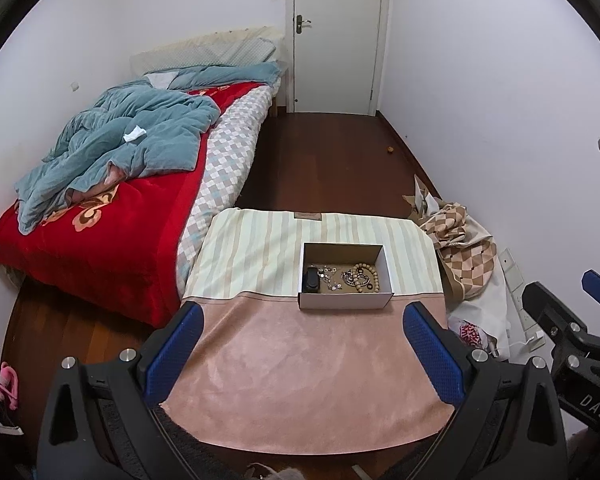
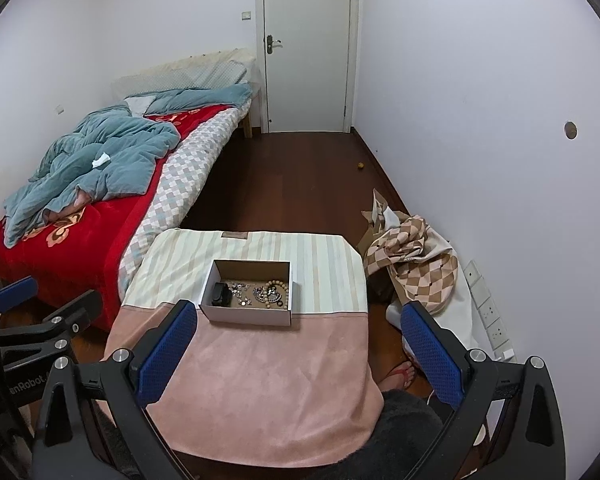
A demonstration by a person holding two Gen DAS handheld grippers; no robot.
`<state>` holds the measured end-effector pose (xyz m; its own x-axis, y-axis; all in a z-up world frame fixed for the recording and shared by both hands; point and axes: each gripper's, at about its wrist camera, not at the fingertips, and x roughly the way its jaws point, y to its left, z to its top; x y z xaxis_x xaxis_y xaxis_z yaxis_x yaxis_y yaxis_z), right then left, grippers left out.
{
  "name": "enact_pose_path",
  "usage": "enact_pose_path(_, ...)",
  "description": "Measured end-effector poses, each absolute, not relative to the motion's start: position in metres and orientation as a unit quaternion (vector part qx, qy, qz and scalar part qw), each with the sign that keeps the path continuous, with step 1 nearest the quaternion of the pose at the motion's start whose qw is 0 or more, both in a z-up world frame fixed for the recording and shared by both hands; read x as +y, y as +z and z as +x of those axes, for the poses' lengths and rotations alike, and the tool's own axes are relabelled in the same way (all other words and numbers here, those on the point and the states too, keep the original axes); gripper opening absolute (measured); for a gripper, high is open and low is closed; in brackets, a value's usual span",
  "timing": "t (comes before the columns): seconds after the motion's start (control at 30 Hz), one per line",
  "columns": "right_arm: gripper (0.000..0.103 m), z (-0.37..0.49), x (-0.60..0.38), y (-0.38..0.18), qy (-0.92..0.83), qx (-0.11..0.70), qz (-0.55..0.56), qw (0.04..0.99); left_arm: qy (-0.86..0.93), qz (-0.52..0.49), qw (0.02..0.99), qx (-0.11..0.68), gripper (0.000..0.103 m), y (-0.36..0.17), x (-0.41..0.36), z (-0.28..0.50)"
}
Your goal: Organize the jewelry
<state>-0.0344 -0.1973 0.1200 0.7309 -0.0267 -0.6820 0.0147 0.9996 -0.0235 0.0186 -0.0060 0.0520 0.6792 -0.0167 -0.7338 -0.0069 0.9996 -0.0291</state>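
Evidently nothing is in hand yet: the left gripper (image 1: 304, 354) and right gripper (image 2: 298, 354) both hang above the near, pink end of the table (image 2: 260, 392) with jaws spread wide and empty, likely squaring up for a first reach. All the jewelry sits jumbled in the open cardboard box (image 1: 346, 300) at mid-table, a bead bracelet (image 1: 370, 276) toward its right side and a small black case (image 1: 312, 280) at its left, so both grippers can come in from above.

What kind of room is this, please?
Most likely a small bedroom: an unmade bed with a red blanket along one wall, a closed white door, and a cloth-covered table holding a jewelry box.
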Motion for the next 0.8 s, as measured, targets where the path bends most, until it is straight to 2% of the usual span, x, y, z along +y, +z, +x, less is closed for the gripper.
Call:
enact_pose_path(0.4,0.103,0.013,-0.201,0.104,-0.032,0.387,-0.019,0.921,0.015,-0.016,0.911,0.411,0.102,0.041,-0.002,0.06)
enact_pose_path(0.8,0.103,0.067,-0.198,0.072,-0.042,0.419,-0.022,0.907,0.02,-0.01,0.89,0.456,0.102,0.009,-0.003,0.105)
